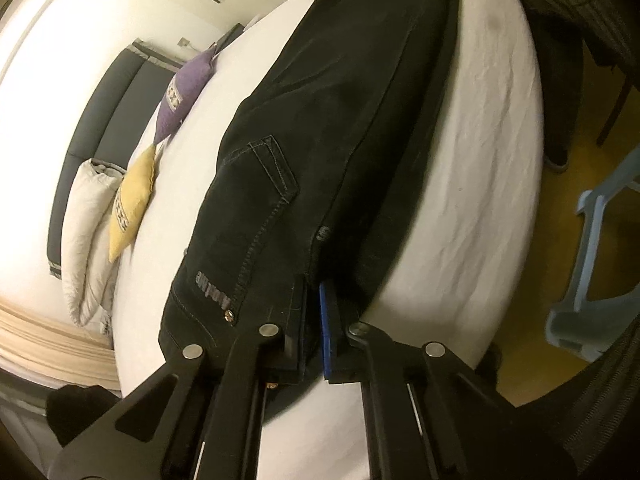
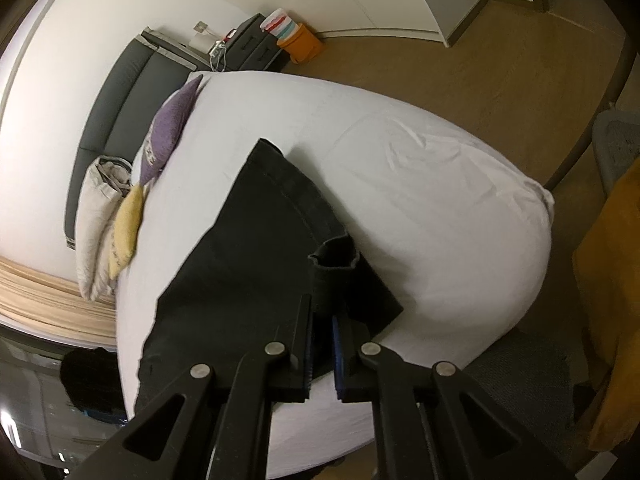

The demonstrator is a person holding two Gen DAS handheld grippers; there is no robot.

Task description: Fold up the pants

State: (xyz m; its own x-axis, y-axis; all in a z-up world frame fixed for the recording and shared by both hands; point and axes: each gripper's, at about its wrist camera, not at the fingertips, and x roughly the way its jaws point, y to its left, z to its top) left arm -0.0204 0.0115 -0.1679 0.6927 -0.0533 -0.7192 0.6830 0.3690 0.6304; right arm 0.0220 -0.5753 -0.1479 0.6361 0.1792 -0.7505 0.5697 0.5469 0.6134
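**Both grippers on the pants, fold only partly made**

Bottom centre of the left wrist view: the left gripper (image 1: pixel 314 344) has its jaws drawn in tight on the waistband edge of the black pants (image 1: pixel 320 128), cloth pinched between the pads, the rivet and the brand patch just to the left of the fingers. Over to the right wrist view, bottom centre again: the right gripper (image 2: pixel 322 354) has a bunched hem of the pants (image 2: pixel 256 248) nipped between its narrowly set jaws, the cuff standing up in a curl just above the fingertips.

Moving out, the pants lie along the white bed (image 2: pixel 440 200), legs apparently stacked one on the other, running up and away through the middle of the left view. So the lengthwise fold looks done; the crosswise fold, hem to waist, looks like what remains.

Farther back, upper left: a yellow cushion (image 1: pixel 132 208), a purple cushion (image 1: pixel 184 92) and a pale pillow (image 1: pixel 88 216) against the dark headboard (image 2: pixel 120 92). An orange bag (image 2: pixel 304 44) sits on the floor at the top.
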